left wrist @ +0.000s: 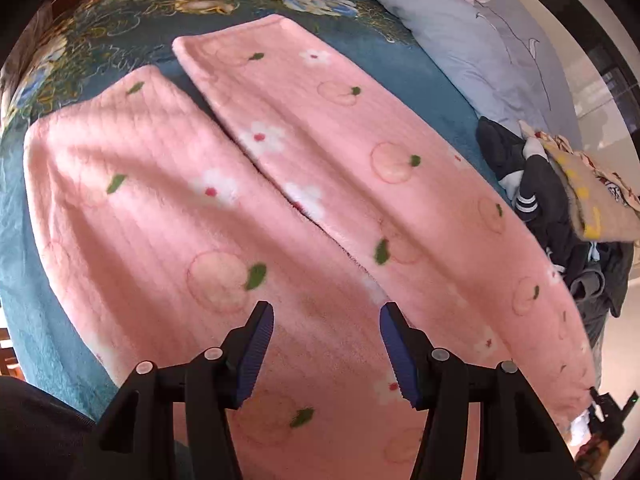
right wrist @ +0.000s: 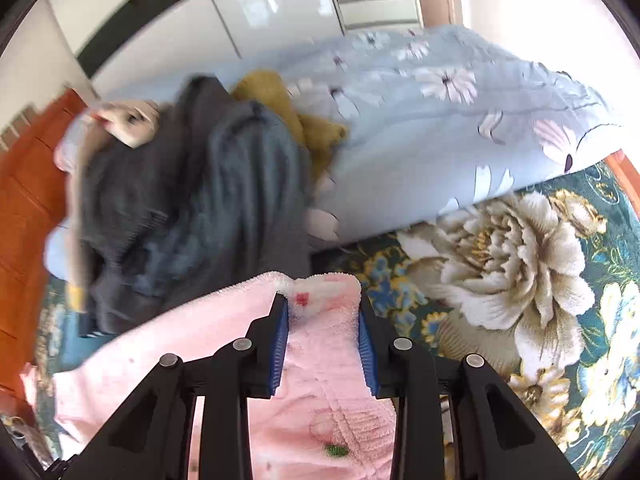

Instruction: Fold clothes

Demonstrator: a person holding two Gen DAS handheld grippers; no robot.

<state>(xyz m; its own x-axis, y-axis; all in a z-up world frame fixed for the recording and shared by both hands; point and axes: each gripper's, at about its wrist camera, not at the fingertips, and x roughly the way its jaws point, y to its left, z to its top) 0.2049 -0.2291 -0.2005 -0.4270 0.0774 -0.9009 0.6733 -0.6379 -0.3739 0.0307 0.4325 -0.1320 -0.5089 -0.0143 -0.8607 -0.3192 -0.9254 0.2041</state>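
Observation:
Pink fleece trousers point(left wrist: 320, 140) with peach and flower prints lie spread flat on the bed, the two legs side by side and running away from me. My left gripper point(left wrist: 327, 312) hovers just above the trousers near the crotch, its jaws open and nothing between them. In the right wrist view my right gripper point(right wrist: 321, 300) is shut on a bunched edge of the same pink trousers point(right wrist: 324, 360). That fabric fills the gap between the blue pads point(right wrist: 280, 344) and is lifted off the bedspread.
A teal floral bedspread point(right wrist: 520, 260) covers the bed. A lilac flowered quilt point(right wrist: 420, 120) lies along the far side. A heap of dark clothes point(right wrist: 192, 200) with a mustard garment point(right wrist: 288, 104) sits beside the trousers. The orange wooden bed frame point(right wrist: 24, 208) borders the left.

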